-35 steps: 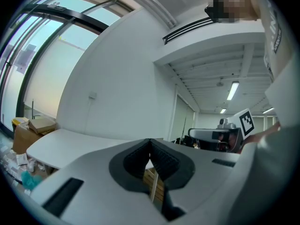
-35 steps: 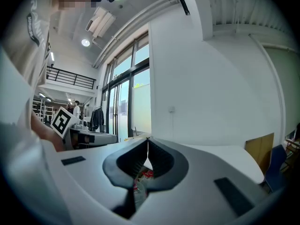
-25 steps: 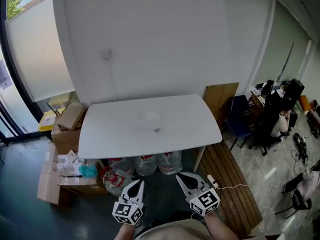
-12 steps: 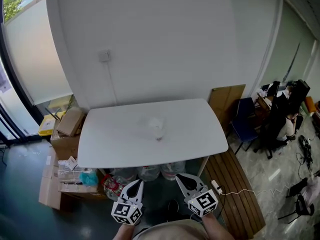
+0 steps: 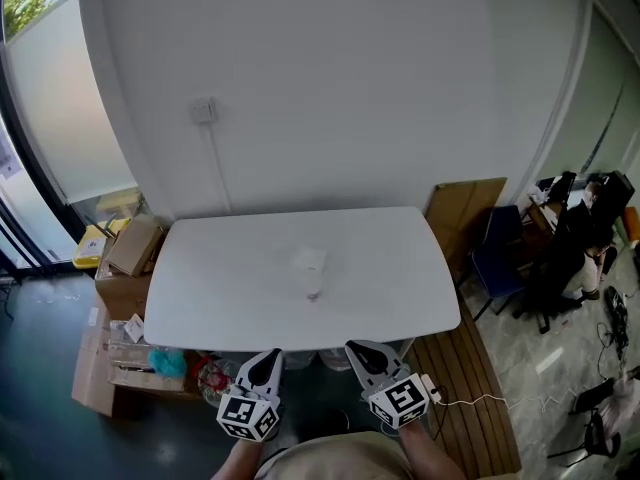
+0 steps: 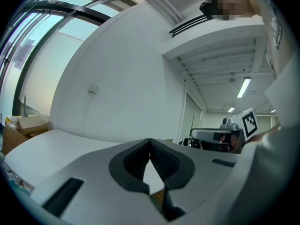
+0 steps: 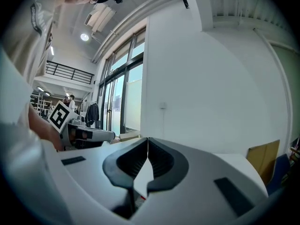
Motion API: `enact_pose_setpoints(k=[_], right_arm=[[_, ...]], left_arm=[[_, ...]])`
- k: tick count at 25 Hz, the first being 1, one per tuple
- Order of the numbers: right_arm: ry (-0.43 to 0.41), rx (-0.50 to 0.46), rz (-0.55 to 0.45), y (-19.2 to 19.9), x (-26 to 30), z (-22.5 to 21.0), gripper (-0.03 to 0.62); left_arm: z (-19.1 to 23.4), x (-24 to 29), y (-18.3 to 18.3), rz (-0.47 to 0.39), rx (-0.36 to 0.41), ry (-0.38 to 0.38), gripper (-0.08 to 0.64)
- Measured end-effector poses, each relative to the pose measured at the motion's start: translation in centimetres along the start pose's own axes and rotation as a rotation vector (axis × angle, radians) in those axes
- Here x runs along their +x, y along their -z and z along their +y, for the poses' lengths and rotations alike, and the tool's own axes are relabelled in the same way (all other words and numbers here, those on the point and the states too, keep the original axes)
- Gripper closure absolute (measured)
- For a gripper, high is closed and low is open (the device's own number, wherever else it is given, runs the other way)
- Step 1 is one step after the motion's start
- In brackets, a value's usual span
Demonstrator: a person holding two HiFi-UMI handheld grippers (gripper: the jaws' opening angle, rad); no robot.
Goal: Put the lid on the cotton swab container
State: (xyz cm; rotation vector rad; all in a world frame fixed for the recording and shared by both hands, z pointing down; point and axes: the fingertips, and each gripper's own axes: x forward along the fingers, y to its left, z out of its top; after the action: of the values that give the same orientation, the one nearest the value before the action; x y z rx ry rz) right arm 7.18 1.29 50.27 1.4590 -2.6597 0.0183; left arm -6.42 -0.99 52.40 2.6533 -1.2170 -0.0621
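Observation:
A small clear cotton swab container [image 5: 313, 290] stands near the middle of the white table [image 5: 220, 298], and a pale round lid [image 5: 308, 260] lies just behind it. Both are small and faint in the head view. My left gripper [image 5: 265, 362] and right gripper [image 5: 360, 353] hang side by side below the table's near edge, well short of the container. Each has its jaws closed tip to tip with nothing between them, as the left gripper view [image 6: 150, 146] and the right gripper view [image 7: 147, 146] both show.
Cardboard boxes [image 5: 130, 248] and bags sit on the floor left of the table. Large water bottles [image 5: 330, 356] stand under it. A wooden board [image 5: 465, 208] leans at the right, with a blue chair [image 5: 497, 253] and a seated person [image 5: 580, 258] beyond. A cable [image 5: 480, 400] crosses the wooden floor strip.
The head view has tilted up and closed in on the table, so the table sits lower in frame. Both grippers stay low, side by side and shut.

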Motion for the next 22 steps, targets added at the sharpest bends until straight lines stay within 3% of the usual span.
enact_pose_setpoints(k=[12,22], right_arm=[[-0.080,0.028,0.010,1.3,3.8,-5.6,0.575],[-0.114,0.076,0.031,1.9,6.6,-6.6,0.575]], left_arm=[[0.5,7.0,0.3,0.015,-0.006,-0.038,0.546],[2.4,9.0,0.1,0.045,-0.020,-0.041,0.546]])
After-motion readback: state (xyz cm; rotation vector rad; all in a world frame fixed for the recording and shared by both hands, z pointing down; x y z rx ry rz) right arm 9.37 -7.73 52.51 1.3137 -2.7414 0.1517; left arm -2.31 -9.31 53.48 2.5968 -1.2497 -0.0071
